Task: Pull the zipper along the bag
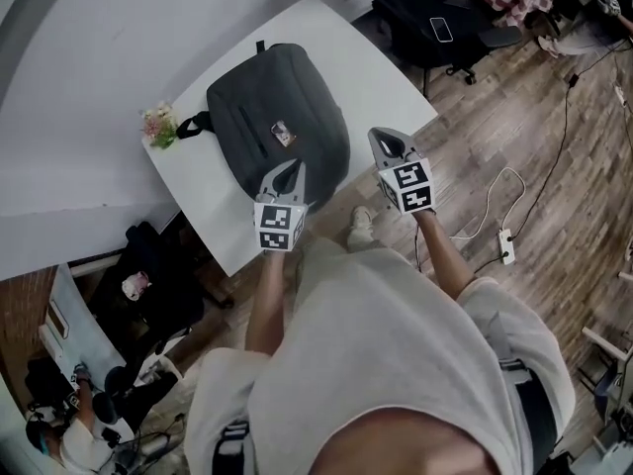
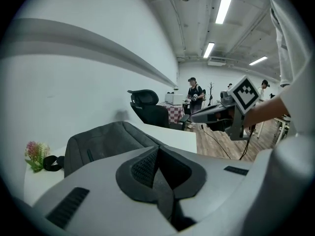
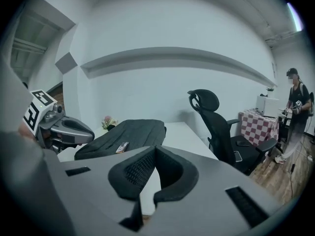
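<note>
A dark grey backpack [image 1: 277, 112] lies flat on the white table [image 1: 371, 67], with a small light tag [image 1: 283, 134] on its front. Its zipper pull is too small to make out. My left gripper [image 1: 293, 166] hovers over the bag's near edge, jaws shut with nothing between them. My right gripper [image 1: 382, 135] hangs over the table's near right part, beside the bag, also shut and empty. The left gripper view shows the backpack [image 2: 106, 141] ahead past the closed left gripper [image 2: 157, 149]. In the right gripper view the backpack [image 3: 129, 133] lies ahead and left of the closed right gripper [image 3: 155, 149].
A small bunch of pink flowers [image 1: 158, 125] stands at the table's far left corner, next to the bag's strap. A black office chair [image 1: 435, 18] stands beyond the table on the wooden floor. A white cable and power strip [image 1: 504, 240] lie on the floor at right.
</note>
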Available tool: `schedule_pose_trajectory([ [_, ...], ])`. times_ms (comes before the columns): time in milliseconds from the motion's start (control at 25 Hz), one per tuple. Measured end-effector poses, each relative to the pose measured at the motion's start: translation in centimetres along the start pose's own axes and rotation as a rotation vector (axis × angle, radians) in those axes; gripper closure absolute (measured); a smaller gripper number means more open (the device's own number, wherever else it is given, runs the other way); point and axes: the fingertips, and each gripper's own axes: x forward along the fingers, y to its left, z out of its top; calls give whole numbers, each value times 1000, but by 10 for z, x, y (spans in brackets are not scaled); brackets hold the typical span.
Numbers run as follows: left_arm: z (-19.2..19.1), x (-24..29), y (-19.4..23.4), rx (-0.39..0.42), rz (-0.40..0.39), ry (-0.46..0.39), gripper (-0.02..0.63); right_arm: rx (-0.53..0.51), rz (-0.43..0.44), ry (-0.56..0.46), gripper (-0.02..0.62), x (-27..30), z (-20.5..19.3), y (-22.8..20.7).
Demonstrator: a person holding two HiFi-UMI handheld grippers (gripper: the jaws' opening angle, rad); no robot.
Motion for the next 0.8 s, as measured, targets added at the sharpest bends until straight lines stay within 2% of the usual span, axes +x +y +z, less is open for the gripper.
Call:
schedule_pose_trajectory([
  [440,-52,2,-30,170,-149,146,578,13,35,75,581,25,-28,15],
  [680,-82,4,-57,380,-261,252,574,6,30,113,581,23,-45,11],
  [720,-87,5,-60,402,-280,271,564,6,31,114,581,23,-46,10],
  [800,-92,8,-62,418,-304,293,456,4,33,114,582,24,-46,9],
])
